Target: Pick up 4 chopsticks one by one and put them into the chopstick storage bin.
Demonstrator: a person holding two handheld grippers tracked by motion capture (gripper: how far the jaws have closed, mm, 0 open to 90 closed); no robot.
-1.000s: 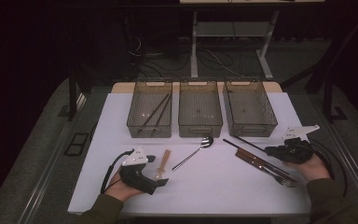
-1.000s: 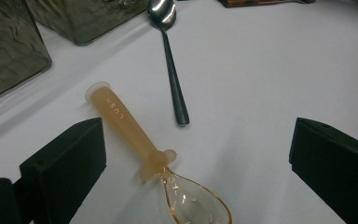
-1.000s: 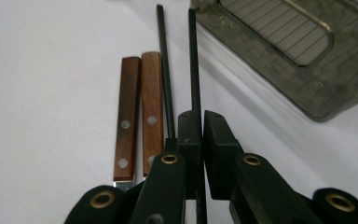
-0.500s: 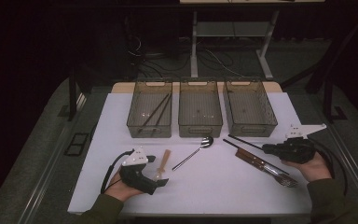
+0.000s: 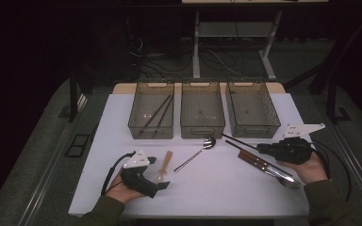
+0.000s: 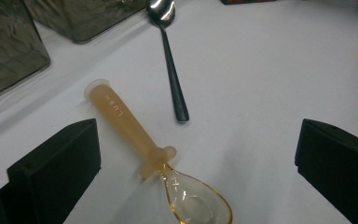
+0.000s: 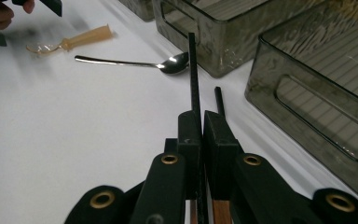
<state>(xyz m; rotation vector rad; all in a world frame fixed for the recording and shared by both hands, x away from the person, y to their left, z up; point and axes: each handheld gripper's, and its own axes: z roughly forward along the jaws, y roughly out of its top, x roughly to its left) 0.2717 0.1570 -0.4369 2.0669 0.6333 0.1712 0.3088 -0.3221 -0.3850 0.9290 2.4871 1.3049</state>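
**Right jaws clamped on one black chopstick; left jaws apart over amber spoon**

Landmark: middle bin [image 5: 202,114] of three grey bins at the far edge of the white table [image 5: 217,188].

Your right gripper [image 7: 198,122], R of and nearer you than the mid bin: jaws together, clamped on a black chopstick [image 7: 194,77]. The stick runs forward past the pads toward the mid bin's near R corner. A 2nd black chopstick [image 7: 219,100] lies just beside it, outside the jaws. Wood-handled cutlery [image 5: 259,163] lies under your right hand [image 5: 311,168].

Your left gripper [image 6: 196,154], L of and nearer you than the mid bin: jaws wide apart, nothing pressed. An amber plastic spoon [image 6: 140,144] lies on the table between them, touching neither pad. Its handle bears raised lettering, approx. "LUSH"; not fully legible.

Steel spoon [image 5: 195,153]: just in front of the mid bin, bowl toward the bin, clear of the amber spoon.

L bin [image 5: 152,115], beside the mid bin: holds dark chopsticks [image 5: 154,114]. No other writing legible.
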